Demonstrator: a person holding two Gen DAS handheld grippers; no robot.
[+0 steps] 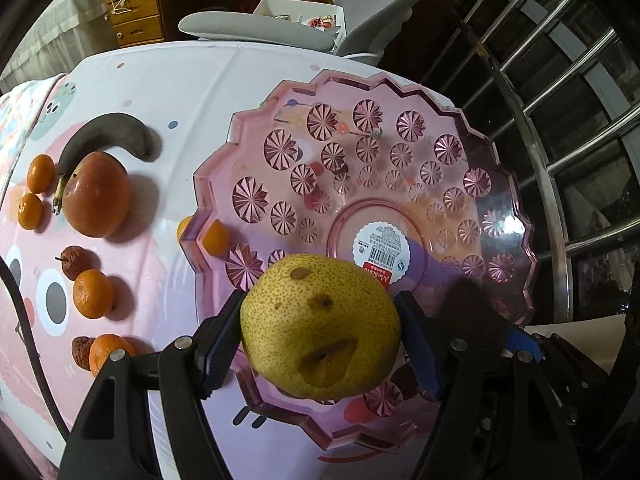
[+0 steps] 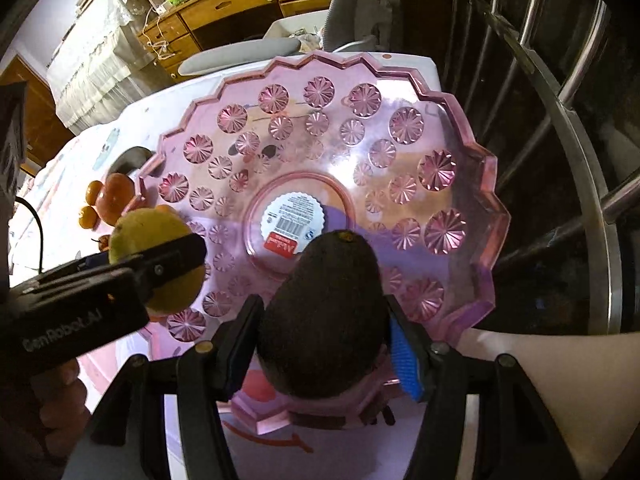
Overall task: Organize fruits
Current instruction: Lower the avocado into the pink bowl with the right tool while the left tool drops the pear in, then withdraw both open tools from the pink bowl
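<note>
My left gripper (image 1: 320, 328) is shut on a yellow-green pear (image 1: 320, 326) and holds it over the near left part of a pink scalloped glass plate (image 1: 400, 148). The pear also shows in the right wrist view (image 2: 156, 256), with the left gripper across it. My right gripper (image 2: 324, 340) is shut on a dark avocado (image 2: 324, 312) over the near edge of the plate (image 2: 452, 128). The plate holds no fruit. On the cloth to the left lie a dark banana (image 1: 112, 132), a large orange-red fruit (image 1: 96, 196), several small tangerines (image 1: 92, 294) and shrivelled small fruits (image 1: 74, 262).
One tangerine (image 1: 212, 236) sits against the plate's left rim. The table has a pink and white patterned cloth (image 1: 180, 92). A grey chair (image 1: 256, 24) and wooden drawers (image 1: 132, 4) stand behind it. Metal window bars (image 1: 560, 80) run along the right.
</note>
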